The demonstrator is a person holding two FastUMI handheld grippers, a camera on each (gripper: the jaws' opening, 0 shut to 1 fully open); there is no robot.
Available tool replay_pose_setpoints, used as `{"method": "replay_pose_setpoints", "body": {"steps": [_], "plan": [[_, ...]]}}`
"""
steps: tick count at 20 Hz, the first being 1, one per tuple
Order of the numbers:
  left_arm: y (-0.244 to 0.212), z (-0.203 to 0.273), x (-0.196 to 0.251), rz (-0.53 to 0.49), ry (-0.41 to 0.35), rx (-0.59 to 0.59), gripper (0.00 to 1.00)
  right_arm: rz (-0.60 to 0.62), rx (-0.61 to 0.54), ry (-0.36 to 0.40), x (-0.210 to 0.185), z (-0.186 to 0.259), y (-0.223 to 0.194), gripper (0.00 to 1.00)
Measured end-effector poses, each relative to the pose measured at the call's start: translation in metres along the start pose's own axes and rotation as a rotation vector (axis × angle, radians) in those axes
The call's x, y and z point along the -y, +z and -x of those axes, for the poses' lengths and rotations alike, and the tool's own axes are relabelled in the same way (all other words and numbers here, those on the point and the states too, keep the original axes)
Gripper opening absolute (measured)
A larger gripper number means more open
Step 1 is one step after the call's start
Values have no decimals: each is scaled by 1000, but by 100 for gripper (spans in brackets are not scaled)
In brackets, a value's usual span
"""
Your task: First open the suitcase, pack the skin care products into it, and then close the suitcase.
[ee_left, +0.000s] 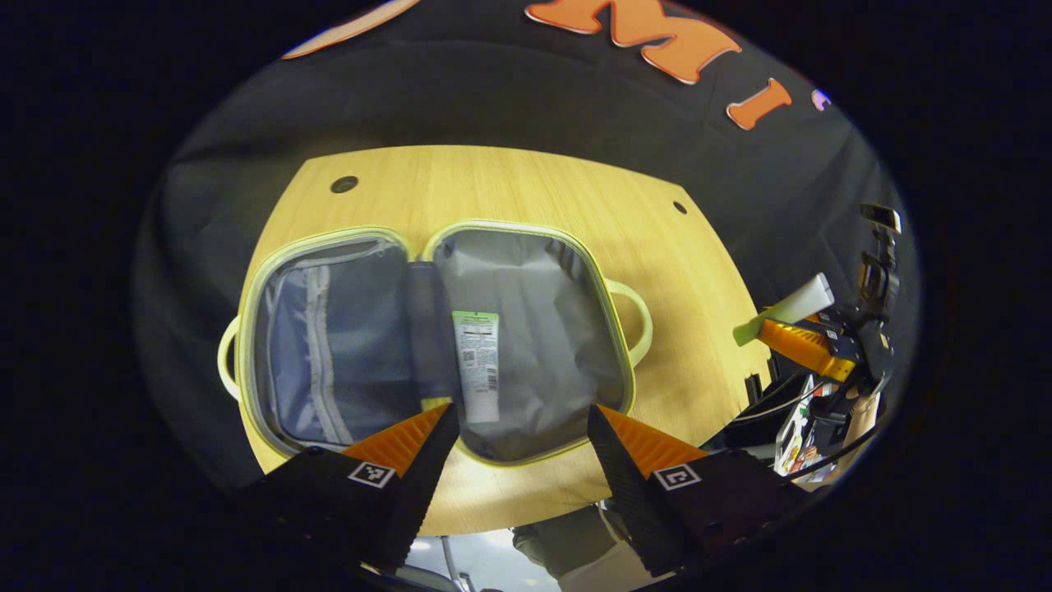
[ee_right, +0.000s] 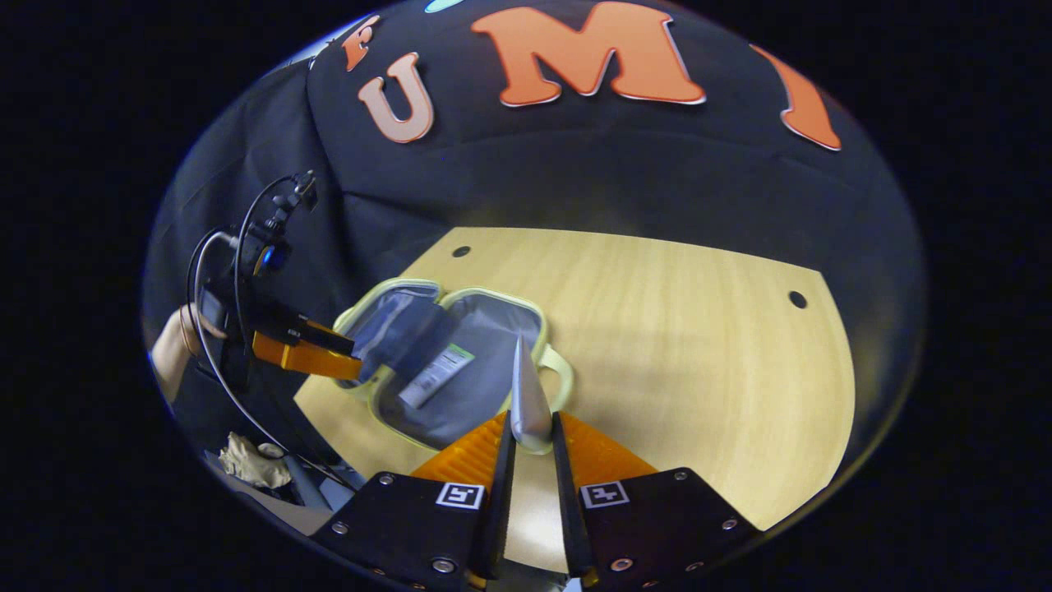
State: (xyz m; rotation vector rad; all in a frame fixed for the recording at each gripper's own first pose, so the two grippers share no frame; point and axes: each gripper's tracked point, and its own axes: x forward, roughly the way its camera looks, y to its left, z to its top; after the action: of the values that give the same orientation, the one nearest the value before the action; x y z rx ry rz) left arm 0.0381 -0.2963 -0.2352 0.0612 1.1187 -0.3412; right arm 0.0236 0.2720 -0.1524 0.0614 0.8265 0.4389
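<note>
Above the counter [ee_right: 699, 345], the right tool [ee_right: 530, 432] pinches a light, squashy tube [ee_right: 526, 395], best held mid-body, while the left tool [ee_left: 522, 436] gapes empty at the suitcase's [ee_left: 542, 329] 6 o'clock edge.

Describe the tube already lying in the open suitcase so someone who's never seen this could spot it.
On the wooden table lies an open suitcase with pale green edging and grey lining. In its right half, beside the central hinge, lies a white tube with a green band at its top. Unlike the other tube, clamped in the right gripper, it rests free.
</note>
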Motion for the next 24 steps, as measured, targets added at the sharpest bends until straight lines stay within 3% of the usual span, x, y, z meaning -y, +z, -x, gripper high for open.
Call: {"method": "replay_pose_setpoints", "body": {"steps": [3, 7, 9, 12, 13, 15, 19, 22, 23, 24], "plan": [[-11, 36, -37, 29, 74, 87, 98, 33, -85, 92, -36, -31, 15, 29], [-36, 74, -75, 121, 123, 182, 98, -47, -274, 211, -79, -83, -1, 29], [-53, 85, -96, 157, 158, 206, 98, -76, -396, 213, -80, -99, -21, 29], [-75, 95, -110, 223, 153, 228, 98, -98, -504, 163, -76, -130, -38, 29], [-81, 96, -115, 248, 151, 234, 98, -99, -529, 161, -79, -139, -49, 34], [-92, 99, -125, 288, 159, 238, 98, -93, -545, 132, -77, -151, -58, 24], [-104, 103, -141, 331, 174, 243, 98, -115, -524, 136, -79, -150, -49, 41], [-100, 96, -148, 377, 145, 265, 98, -119, -403, 99, -69, -149, -24, 85], [-95, 94, -152, 396, 132, 274, 98, -114, -343, 80, -66, -146, -15, 95], [-94, 93, -159, 417, 123, 283, 98, -108, -275, 59, -61, -144, -3, 96]]}}
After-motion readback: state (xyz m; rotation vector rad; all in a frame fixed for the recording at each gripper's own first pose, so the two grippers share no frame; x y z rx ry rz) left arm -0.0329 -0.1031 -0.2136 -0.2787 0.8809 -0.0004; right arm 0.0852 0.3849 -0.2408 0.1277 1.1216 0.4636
